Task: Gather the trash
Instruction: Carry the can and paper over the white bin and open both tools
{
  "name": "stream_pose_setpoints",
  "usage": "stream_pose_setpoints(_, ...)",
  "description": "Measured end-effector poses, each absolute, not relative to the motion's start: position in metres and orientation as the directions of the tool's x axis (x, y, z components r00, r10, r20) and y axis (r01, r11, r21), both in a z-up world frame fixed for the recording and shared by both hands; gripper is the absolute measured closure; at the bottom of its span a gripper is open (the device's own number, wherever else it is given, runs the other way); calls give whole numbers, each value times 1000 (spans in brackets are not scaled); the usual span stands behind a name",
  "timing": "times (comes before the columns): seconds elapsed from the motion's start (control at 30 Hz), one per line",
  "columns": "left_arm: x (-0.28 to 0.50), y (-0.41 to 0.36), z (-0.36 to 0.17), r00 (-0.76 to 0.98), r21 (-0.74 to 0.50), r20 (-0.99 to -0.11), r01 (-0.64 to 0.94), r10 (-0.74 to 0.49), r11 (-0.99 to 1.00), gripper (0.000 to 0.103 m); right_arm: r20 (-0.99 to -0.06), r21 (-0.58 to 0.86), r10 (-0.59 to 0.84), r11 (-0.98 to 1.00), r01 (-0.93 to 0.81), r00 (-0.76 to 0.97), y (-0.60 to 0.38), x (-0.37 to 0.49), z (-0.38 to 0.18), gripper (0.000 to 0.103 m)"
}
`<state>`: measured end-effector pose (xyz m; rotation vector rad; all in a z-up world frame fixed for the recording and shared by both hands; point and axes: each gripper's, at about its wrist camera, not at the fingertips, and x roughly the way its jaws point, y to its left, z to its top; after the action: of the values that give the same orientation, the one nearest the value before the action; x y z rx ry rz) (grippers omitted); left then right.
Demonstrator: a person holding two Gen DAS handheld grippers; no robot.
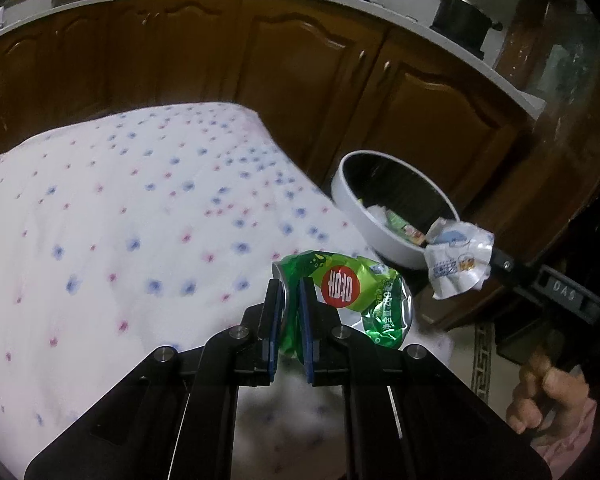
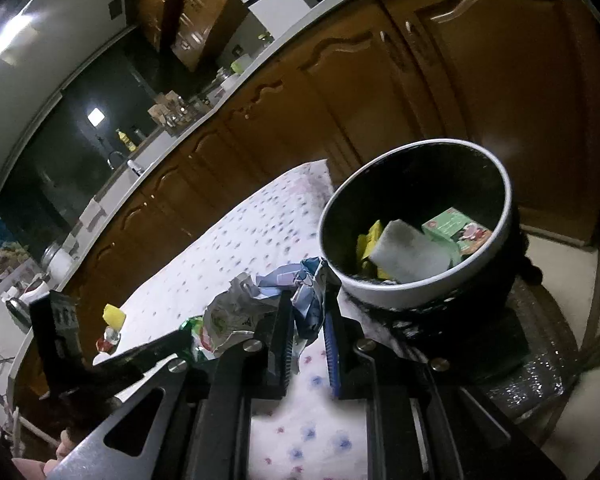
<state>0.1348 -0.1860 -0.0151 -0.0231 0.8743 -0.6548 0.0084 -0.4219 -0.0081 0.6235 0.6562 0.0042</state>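
Left wrist: left fingers (image 1: 290, 312) pinch green wrapper (image 1: 352, 296); right fingers (image 2: 308, 320) pinch crumpled packet (image 2: 306, 300) beside bin rim (image 2: 384, 300).

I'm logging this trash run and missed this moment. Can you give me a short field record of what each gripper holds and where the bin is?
left gripper: shut on crushed green can
right gripper: shut on crumpled white-and-blue wrapper
bin: white rim, dark inside, beside the floral tablecloth
bin contents: white pad, green carton, yellow piece
wrapper position: near the bin's rim, not yet inside
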Motion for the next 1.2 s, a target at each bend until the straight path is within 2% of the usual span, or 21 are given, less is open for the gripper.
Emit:
stream_pose_setpoints(0.63, 159, -257, 19, 463, -258, -678, 578, -571, 774, 95, -598, 471, 91, 844, 257, 796, -473, 11, -1, 89)
stream_pose_setpoints(1.2, 191, -332, 19, 454, -198, -714, 600, -534, 775, 95, -655, 359, 11, 884, 299, 755, -507, 38, -1, 88)
